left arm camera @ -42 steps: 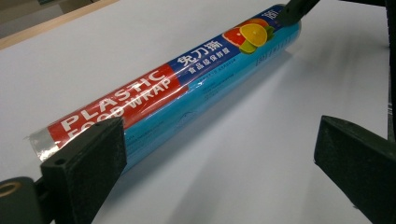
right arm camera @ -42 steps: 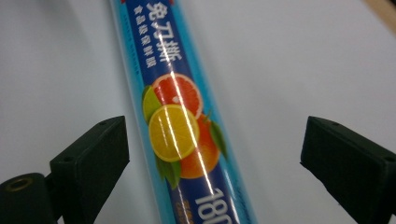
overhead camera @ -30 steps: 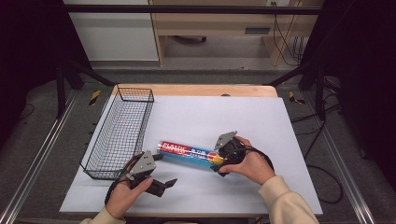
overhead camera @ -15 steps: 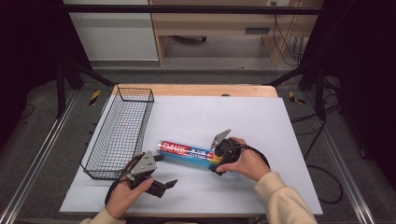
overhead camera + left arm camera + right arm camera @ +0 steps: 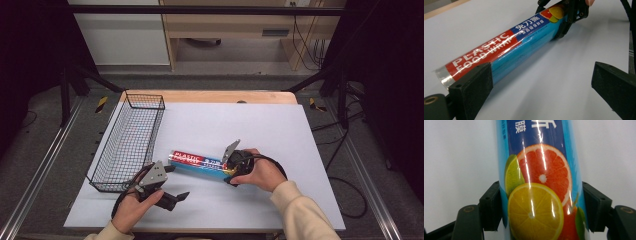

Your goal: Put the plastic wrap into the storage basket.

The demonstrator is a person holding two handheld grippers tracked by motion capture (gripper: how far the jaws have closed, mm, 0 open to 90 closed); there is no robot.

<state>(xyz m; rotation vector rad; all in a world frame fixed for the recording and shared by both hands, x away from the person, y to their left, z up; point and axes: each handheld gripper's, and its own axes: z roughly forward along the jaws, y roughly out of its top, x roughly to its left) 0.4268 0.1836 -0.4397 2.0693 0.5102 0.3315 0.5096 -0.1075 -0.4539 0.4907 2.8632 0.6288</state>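
A blue and red plastic food wrap roll lies on the white table, its length running left to right. My right gripper is shut on the roll's right end, where citrus fruit is printed; both jaws press against its sides. My left gripper stands open near the table's front, just in front of the roll's left end. In the left gripper view the roll runs from beside the left jaw up to the right gripper at the far end. Nothing sits between the left jaws.
A black wire basket stands on the left side of the table, close behind my left hand. A wooden strip runs along the table's far edge. Metal rails flank the table on both sides.
My right gripper has slid leftward onto the roll's right end and closed on it. The left gripper has hardly moved.
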